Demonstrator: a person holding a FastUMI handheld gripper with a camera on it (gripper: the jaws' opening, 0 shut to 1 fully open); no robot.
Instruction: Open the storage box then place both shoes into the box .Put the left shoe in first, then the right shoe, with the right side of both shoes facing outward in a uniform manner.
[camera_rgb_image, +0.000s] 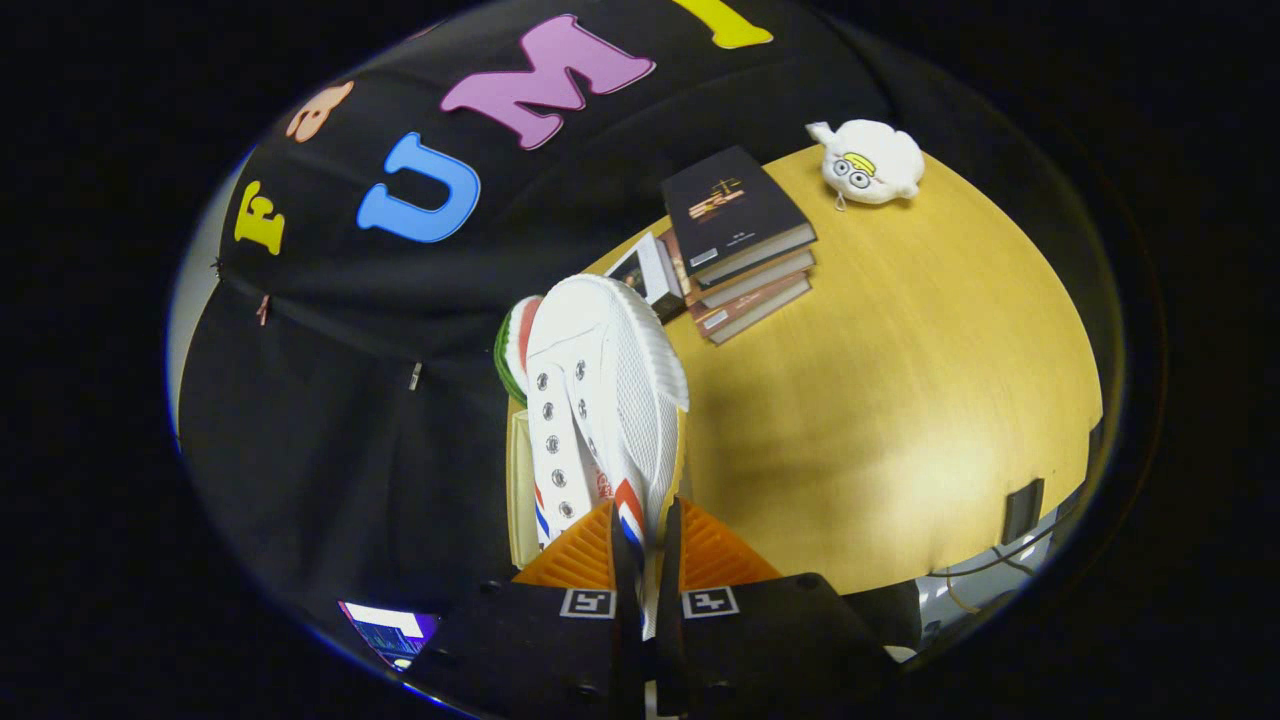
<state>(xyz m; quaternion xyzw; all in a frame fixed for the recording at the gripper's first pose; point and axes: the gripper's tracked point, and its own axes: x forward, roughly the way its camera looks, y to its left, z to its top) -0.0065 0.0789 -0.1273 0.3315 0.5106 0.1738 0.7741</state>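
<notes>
White shoe (600, 420) clamped at its heel by the claw (645, 545), raised above the yellow surface (900, 400) near stacked books (745, 245).

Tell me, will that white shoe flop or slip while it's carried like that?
The white shoe is pinched by a thin edge in the hand-held gripper, so it may well swing or twist. Its canvas-like upper probably bends, while the ribbed sole looks stiffer. It seems light, since this narrow hold lifts it above the table.
</notes>
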